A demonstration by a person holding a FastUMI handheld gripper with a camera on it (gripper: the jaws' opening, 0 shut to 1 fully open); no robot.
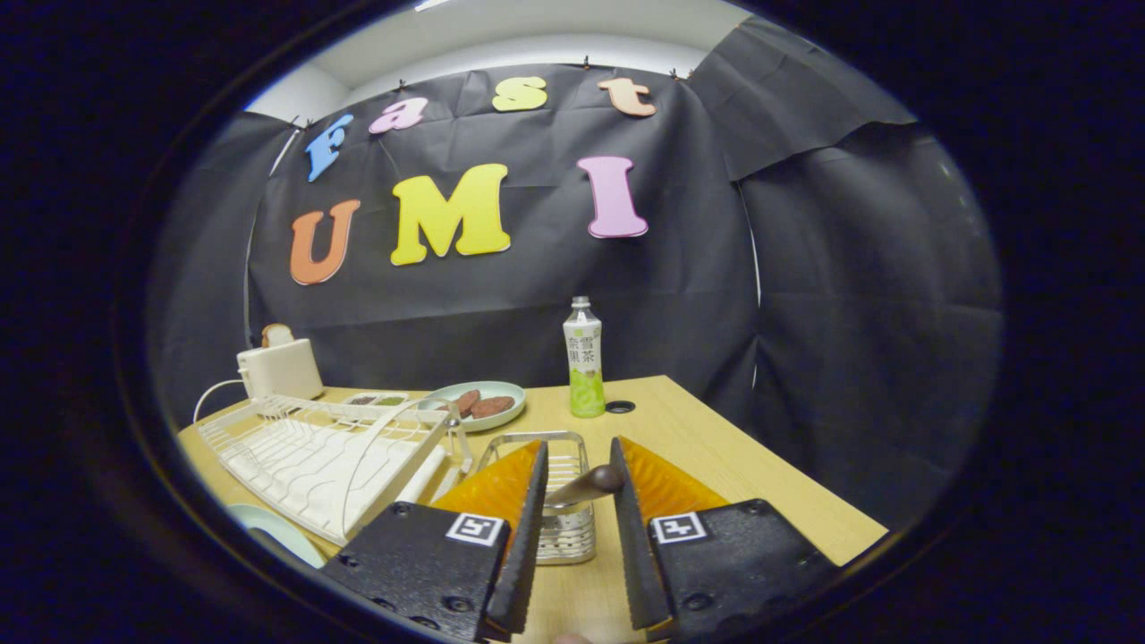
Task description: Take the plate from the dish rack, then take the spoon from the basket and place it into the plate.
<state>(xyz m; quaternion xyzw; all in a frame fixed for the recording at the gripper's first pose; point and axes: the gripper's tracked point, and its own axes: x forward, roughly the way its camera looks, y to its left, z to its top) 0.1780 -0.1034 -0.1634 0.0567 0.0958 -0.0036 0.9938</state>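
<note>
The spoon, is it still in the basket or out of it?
Still in. The spoon leans out of the wire basket, its handle end between the open gripper's fingers. Whether they pinch it, cannot tell.

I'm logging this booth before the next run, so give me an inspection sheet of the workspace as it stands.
Surface: wooden table, with a round hole near the bottle.
Job's things: white dish rack; pale plate at the rack's near side; wire basket; spoon handle sticking out of the basket, between the fingers.
Clutter: toaster with bread; plate of food; small tray; drink bottle.
Gripper: gripper open, fingers either side of the spoon handle; contact cannot be told.
Cables: white cord from the toaster.
Surroundings: black cloth wall.
</note>
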